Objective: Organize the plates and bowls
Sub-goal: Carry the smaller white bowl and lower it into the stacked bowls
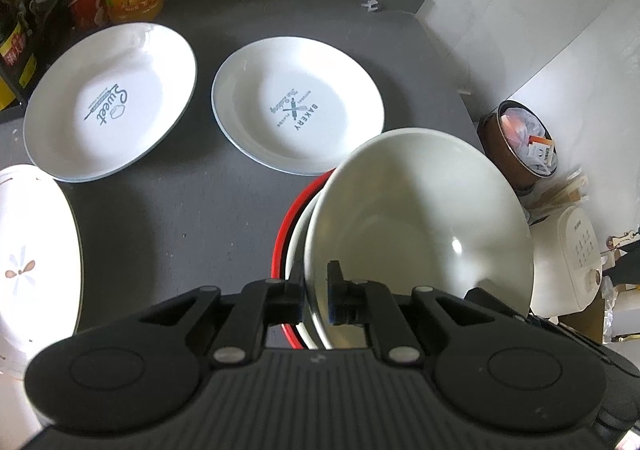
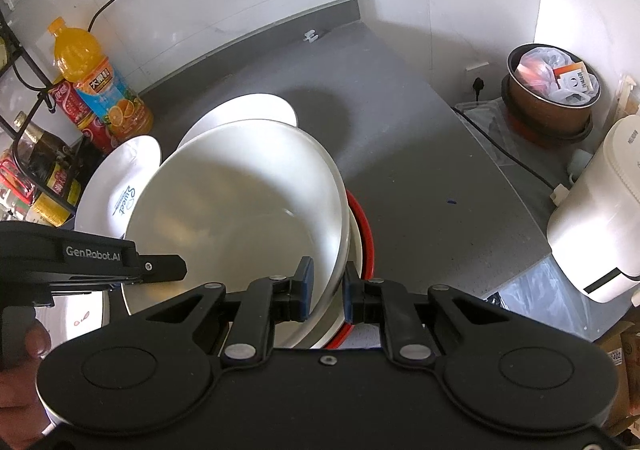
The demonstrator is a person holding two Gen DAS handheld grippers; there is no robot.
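You see a grey counter (image 1: 208,218). The top bowl (image 1: 416,210) is plain cream, over a white bowl (image 1: 294,246) and a red bowl (image 1: 280,242). The far plates are white with thin blue-grey rims: the left plate (image 1: 112,98) has grey "Sweet" lettering, the right plate (image 1: 298,106) grey "BAKERY". The near left plate (image 1: 28,250) is white with a brown and pale blue flower. The bottle (image 2: 100,86) is orange with a blue label.

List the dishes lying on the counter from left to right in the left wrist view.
Flower-pattern plate → "Sweet" plate → "BAKERY" plate → white bowl, held at its rim by the left gripper above the red-rimmed stack.
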